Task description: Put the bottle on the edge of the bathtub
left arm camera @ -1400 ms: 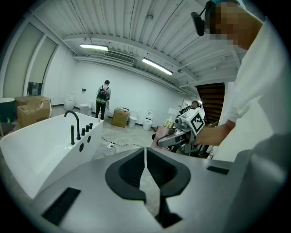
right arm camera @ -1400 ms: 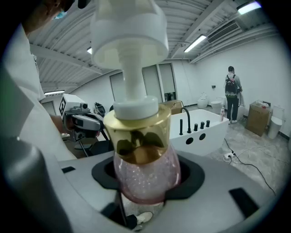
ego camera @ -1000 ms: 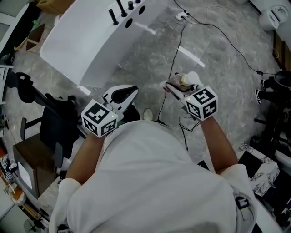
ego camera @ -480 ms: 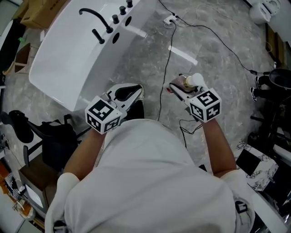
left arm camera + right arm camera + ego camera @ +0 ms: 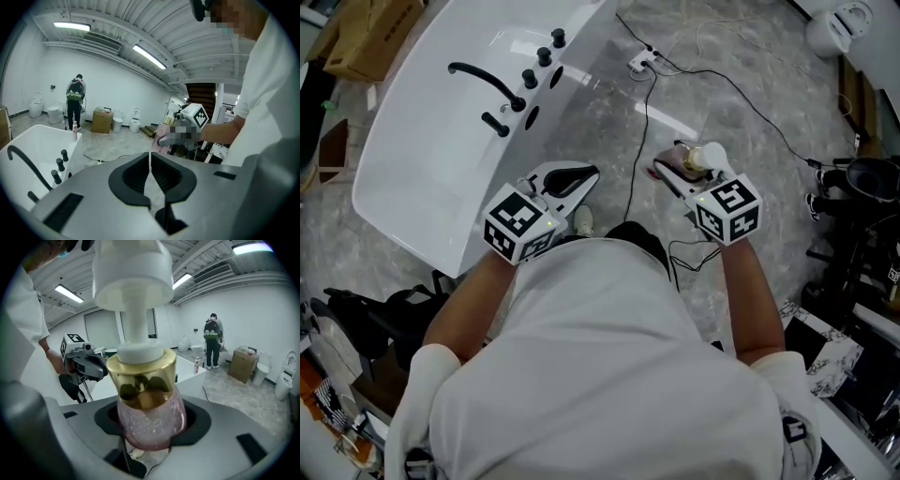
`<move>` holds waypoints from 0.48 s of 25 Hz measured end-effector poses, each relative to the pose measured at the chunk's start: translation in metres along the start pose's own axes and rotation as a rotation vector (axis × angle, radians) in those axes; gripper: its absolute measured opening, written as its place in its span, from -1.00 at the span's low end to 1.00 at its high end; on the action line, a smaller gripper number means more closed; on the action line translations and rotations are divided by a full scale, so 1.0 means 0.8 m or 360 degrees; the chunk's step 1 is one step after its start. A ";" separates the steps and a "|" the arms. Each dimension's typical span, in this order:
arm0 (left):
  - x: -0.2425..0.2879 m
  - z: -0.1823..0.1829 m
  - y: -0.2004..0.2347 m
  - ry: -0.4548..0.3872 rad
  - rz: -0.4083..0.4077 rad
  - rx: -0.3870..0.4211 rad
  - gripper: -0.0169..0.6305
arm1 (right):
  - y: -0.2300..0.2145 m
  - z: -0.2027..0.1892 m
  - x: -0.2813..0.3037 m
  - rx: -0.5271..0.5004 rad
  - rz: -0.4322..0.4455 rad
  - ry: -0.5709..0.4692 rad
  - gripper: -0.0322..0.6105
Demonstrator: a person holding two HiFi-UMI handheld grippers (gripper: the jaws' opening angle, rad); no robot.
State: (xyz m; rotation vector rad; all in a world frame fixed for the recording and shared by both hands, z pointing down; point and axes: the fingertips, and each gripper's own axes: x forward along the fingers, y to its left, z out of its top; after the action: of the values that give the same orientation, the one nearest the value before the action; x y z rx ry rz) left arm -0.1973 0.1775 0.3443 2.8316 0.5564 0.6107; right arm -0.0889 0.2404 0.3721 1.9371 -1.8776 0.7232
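A pump bottle [image 5: 149, 420] with a pink glittery body, gold collar and white pump head stands upright between the jaws of my right gripper [image 5: 150, 430], which is shut on it. In the head view the bottle [image 5: 701, 157] and right gripper [image 5: 684, 165] hang over the grey floor, right of the white bathtub [image 5: 431, 150]. My left gripper [image 5: 589, 174] is beside the tub's near corner, shut and holding nothing; its pads [image 5: 161, 176] meet in a thin line. The tub's rim [image 5: 33, 136] shows at that view's left.
A black faucet [image 5: 483, 80] and knobs sit on the tub's rim. A small bottle [image 5: 74, 131] stands on its far edge. A cable and power strip [image 5: 639, 64] lie on the floor ahead. A black chair [image 5: 366, 319] is at the left; another person [image 5: 73, 101] stands far off.
The bathtub has slid down and nearer in the head view as the person has stepped toward it. Both grippers keep their place before the body, the bottle still held.
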 end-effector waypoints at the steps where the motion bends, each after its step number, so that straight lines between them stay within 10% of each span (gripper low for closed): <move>1: 0.002 0.007 0.008 -0.0014 0.0001 0.0003 -0.86 | -0.007 0.008 0.008 0.0000 0.0004 -0.0001 -0.18; 12: 0.034 0.048 0.109 -0.0093 0.0149 -0.0093 -0.86 | -0.104 0.075 0.099 -0.0177 0.0195 0.0032 -0.18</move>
State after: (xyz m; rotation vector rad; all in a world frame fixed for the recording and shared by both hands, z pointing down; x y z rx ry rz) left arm -0.1304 0.1050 0.3423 2.8231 0.3911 0.5488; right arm 0.0005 0.1465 0.3774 1.7538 -1.9940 0.6555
